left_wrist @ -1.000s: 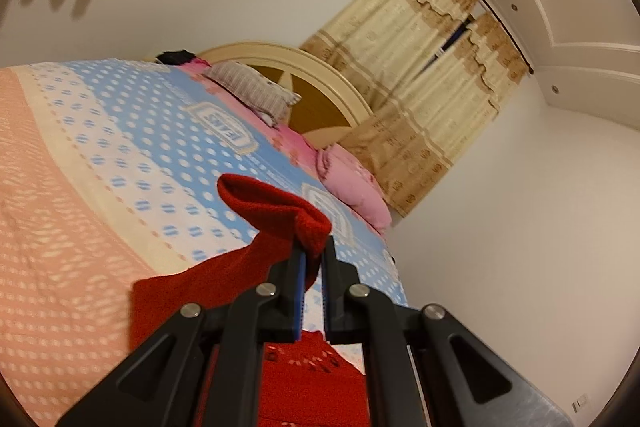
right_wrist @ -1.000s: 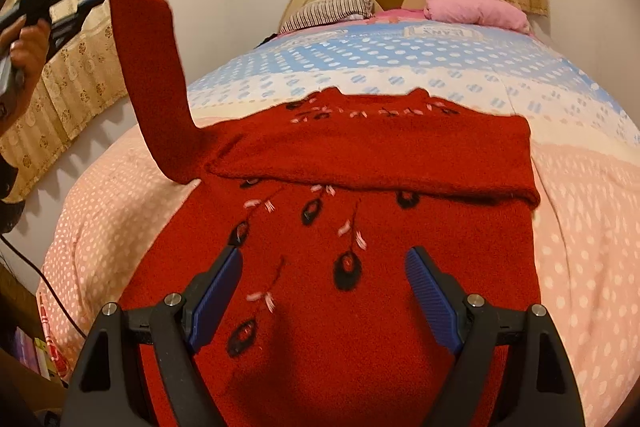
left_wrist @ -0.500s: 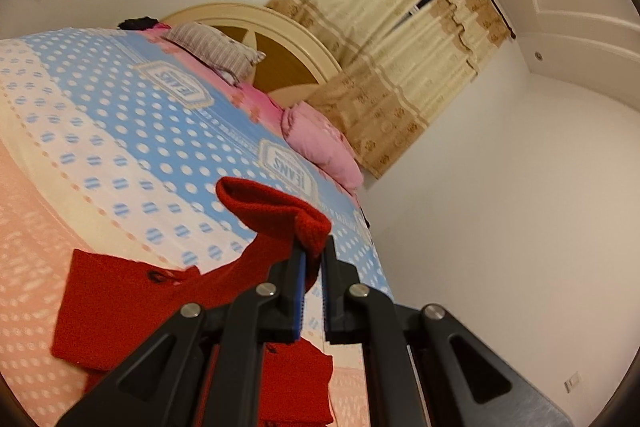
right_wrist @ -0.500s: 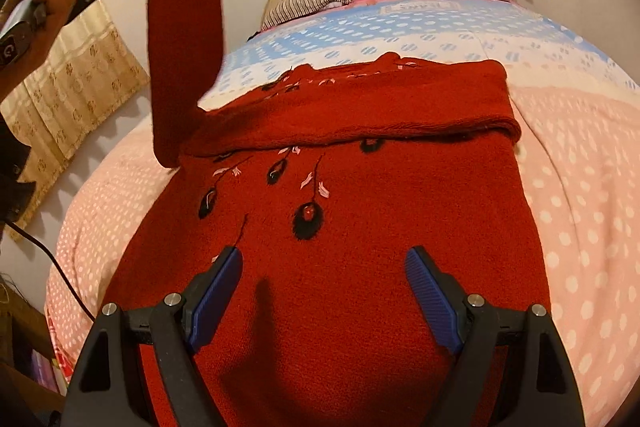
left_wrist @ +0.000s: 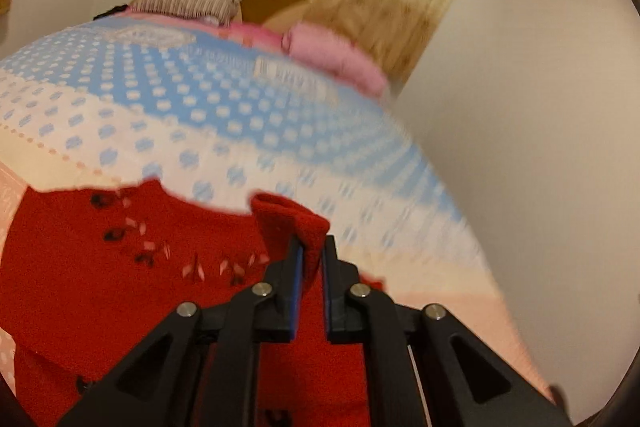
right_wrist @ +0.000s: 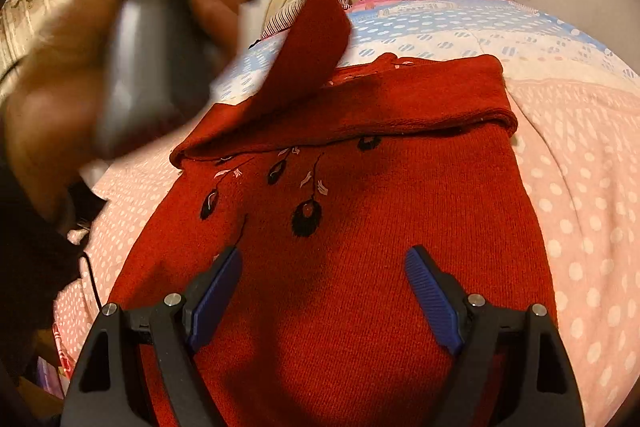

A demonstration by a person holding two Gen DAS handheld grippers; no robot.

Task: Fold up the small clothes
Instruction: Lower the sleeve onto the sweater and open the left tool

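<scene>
Sleeve-folding is partly done on the red sweater [right_wrist: 360, 267], which lies on the bed [right_wrist: 580, 187]: one sleeve [right_wrist: 420, 107] already lies across the chest. The left tool [left_wrist: 311, 259], jaws opening, still has the other cuff [left_wrist: 288, 219] between them; the right tool [right_wrist: 324, 291] hovers wide and empty, so body folds remain.

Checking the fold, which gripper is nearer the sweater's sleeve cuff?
Left. The left gripper has the sleeve cuff between its opening jaws; the right gripper hovers open over the sweater's lower body.

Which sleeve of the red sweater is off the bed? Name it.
The sleeve clamped in the left tongs, whose jaws are just opening, hangs in the air. The other sleeve lies folded flat across the sweater's chest.
</scene>
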